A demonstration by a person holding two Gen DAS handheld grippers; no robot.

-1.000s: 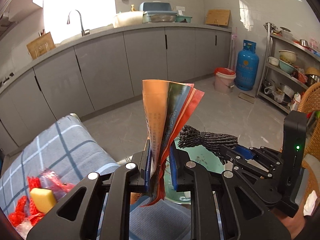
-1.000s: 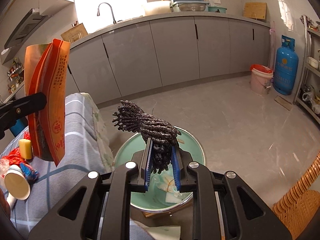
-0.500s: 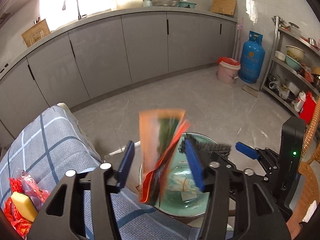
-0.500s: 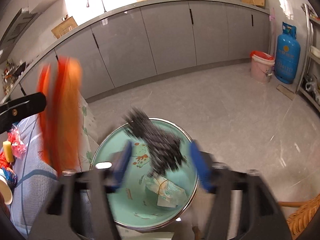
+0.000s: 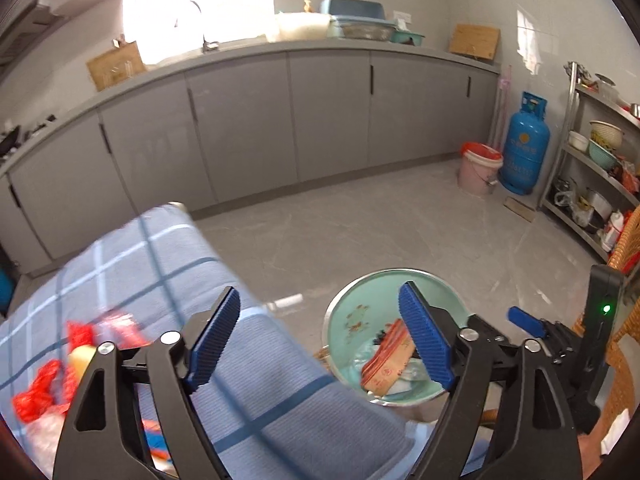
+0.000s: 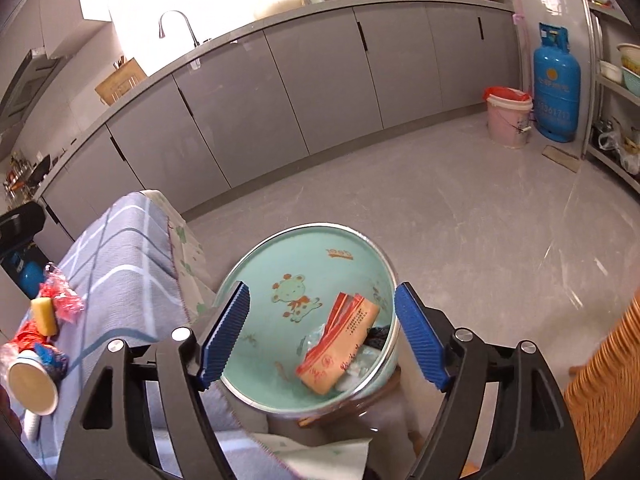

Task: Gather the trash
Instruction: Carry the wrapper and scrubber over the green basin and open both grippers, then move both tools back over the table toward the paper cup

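A mint-green basin (image 6: 304,229) (image 5: 384,274) with a metal rim stands beside a table covered in blue checked cloth (image 5: 160,264). Inside it lie an orange wrapper (image 6: 340,340) (image 5: 386,360) and a black scourer (image 6: 378,336), mostly hidden under the wrapper. My left gripper (image 5: 320,300) hangs over the cloth's edge and the basin, jaws opening, nothing between them. My right gripper (image 6: 322,292) hovers above the basin, its jaws likewise opening and empty. On the cloth remain a yellow sponge (image 6: 44,316), red netting (image 6: 64,300) and a paper cup (image 6: 32,380).
Grey cabinets (image 5: 328,112) run along the far wall. A blue gas cylinder (image 5: 524,144) and a pink bucket (image 5: 478,168) stand in the corner, beside a metal shelf rack (image 5: 600,168). A wicker chair (image 6: 600,380) is close on the right.
Both grippers went from shut to wide open. The orange wrapper fell from the left one and the black scourer from the right one; both now lie in the basin.
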